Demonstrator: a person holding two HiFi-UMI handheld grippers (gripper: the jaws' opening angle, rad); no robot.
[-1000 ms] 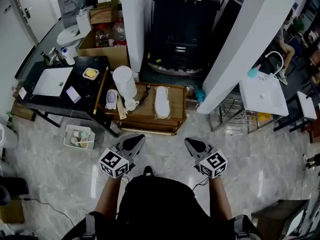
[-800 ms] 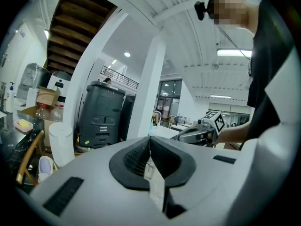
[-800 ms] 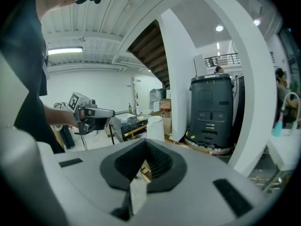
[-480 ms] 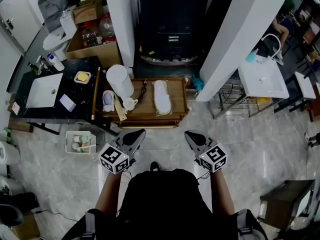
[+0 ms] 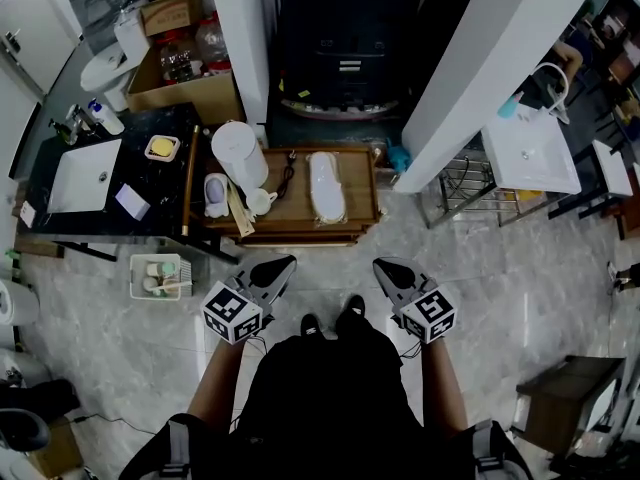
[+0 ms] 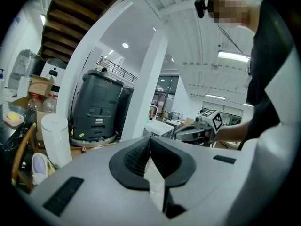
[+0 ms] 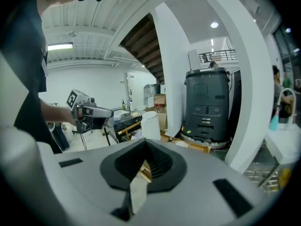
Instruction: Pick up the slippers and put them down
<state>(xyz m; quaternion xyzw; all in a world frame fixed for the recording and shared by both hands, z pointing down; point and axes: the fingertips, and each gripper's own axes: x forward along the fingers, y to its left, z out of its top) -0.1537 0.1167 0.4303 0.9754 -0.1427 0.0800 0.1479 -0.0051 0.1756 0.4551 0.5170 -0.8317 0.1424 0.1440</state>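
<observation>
A white slipper [image 5: 323,188] lies on the low wooden table [image 5: 356,211] ahead of me. A lavender-and-white slipper [image 5: 215,194] rests at the table's left end, and shows again as the slipper [image 6: 38,165] low at the left of the left gripper view. My left gripper [image 5: 283,262] and right gripper [image 5: 381,265] hang side by side over the marble floor, short of the table. Both are shut with nothing between the jaws. The left gripper [image 6: 149,147] sees the right gripper [image 6: 194,133] beside it. From the right gripper [image 7: 142,163], the left gripper [image 7: 92,113] shows at its left.
A white cylindrical bin [image 5: 238,156] stands on the table's left part. A black counter with a white sink [image 5: 85,174] is on the left, and a white basket [image 5: 158,276] sits on the floor below it. Behind the table are a black machine [image 5: 345,58] and a white pillar [image 5: 495,78].
Both grippers have edged toward the table and dipped slightly, still shut. The person's shoes have come into view between them.
</observation>
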